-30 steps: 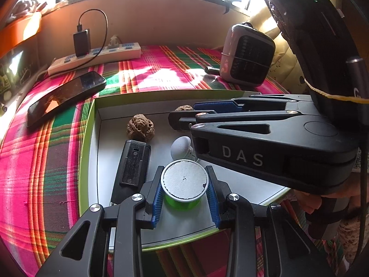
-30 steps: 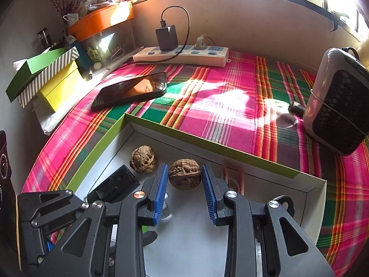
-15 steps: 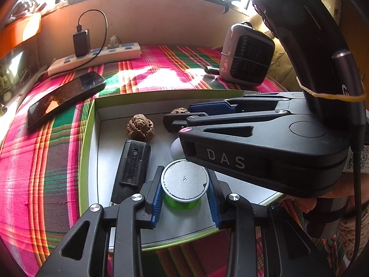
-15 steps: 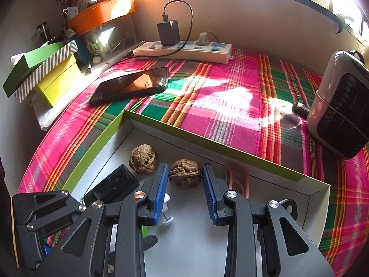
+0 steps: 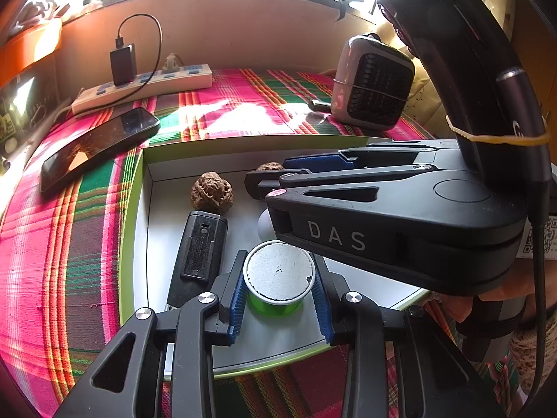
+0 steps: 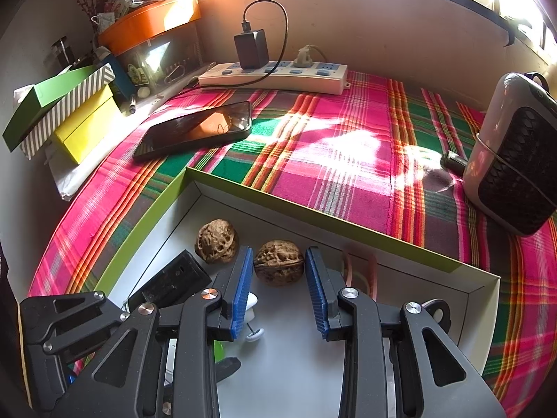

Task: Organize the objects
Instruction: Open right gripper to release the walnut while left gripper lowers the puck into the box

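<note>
A shallow box [image 5: 131,230] with green walls and a white floor lies on the plaid cloth. My left gripper [image 5: 278,268] is shut on a green spool [image 5: 275,308] with a white top, standing near the box's front edge. My right gripper [image 6: 278,254] is shut on a walnut [image 6: 278,262] near the box's far wall [image 6: 313,216]; in the left wrist view only part of this walnut [image 5: 269,166] shows. A second walnut [image 6: 216,241] lies free just to the left. A black clip-on device [image 5: 202,254] lies beside the spool.
Also in the box are a small white pin [image 6: 256,332] and pink rubber bands [image 6: 358,271]. On the cloth behind lie a phone [image 6: 195,129] and a power strip [image 6: 275,76]. A small heater [image 6: 515,160] stands at the right. Stacked boxes [image 6: 69,111] stand at the left.
In the left wrist view the right gripper sits a touch further left, the walnut still between its pads. The left gripper and spool have not moved.
</note>
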### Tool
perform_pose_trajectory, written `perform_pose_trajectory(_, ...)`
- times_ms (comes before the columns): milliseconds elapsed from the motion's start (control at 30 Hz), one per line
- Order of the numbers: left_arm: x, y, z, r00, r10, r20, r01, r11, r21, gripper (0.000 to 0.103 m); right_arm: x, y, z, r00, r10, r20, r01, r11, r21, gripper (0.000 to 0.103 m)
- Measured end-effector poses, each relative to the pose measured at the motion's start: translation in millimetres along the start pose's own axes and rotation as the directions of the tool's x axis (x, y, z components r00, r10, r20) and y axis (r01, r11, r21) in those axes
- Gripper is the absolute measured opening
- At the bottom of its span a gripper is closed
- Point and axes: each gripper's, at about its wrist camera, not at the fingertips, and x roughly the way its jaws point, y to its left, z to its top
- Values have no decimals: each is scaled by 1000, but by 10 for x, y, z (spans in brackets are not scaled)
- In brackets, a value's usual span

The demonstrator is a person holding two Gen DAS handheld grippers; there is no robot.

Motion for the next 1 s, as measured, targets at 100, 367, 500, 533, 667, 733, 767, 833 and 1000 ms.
perform_pose_trajectory(100, -3, 0, 4, 1000, 0, 0, 0, 1000, 0, 32, 5, 2, -7, 1000, 2, -3, -2, 1000, 3, 33)
perform_pose_trajectory(367, -4, -2, 15, 1000, -5, -1, 5, 1000, -2, 35, -15, -10, -15, 1000, 6, 3, -6, 1000, 19, 44)
perform_pose_trajectory(500, 0, -13, 9, 1000, -8, -2, 8, 1000, -2, 36, -23, -10, -14, 1000, 2, 6, -3, 1000, 20, 44)
perform_pose_trajectory(533, -1, -9, 12, 1000, -7, -2, 7, 1000, -3, 36, -27, -10, -15, 1000, 4, 8, -4, 1000, 21, 44)
perform_pose_trajectory(667, -8, -13, 8, 1000, -9, 0, 9, 1000, -4, 37, -42, -15, -11, 1000, -1, 14, 1, 1000, 22, 44)
perform_pose_trajectory(733, -23, -16, 3, 1000, -8, 2, 8, 1000, -5, 39, -57, -24, -16, 1000, -2, 17, 1, 1000, 27, 44)
perform_pose_trajectory(767, -27, -26, -2, 1000, -6, 3, 6, 1000, -3, 40, -67, -28, -19, 1000, -2, 20, 1, 1000, 30, 44)
perform_pose_trajectory(833, -50, -18, 1, 1000, -3, 5, 3, 1000, -6, 40, -94, -39, -23, 1000, -2, 26, 1, 999, 36, 45)
perform_pose_trajectory(1000, -112, -19, 13, 1000, 7, 16, -7, 1000, -9, 41, -174, -57, -40, 999, -2, 42, 0, 999, 49, 45)
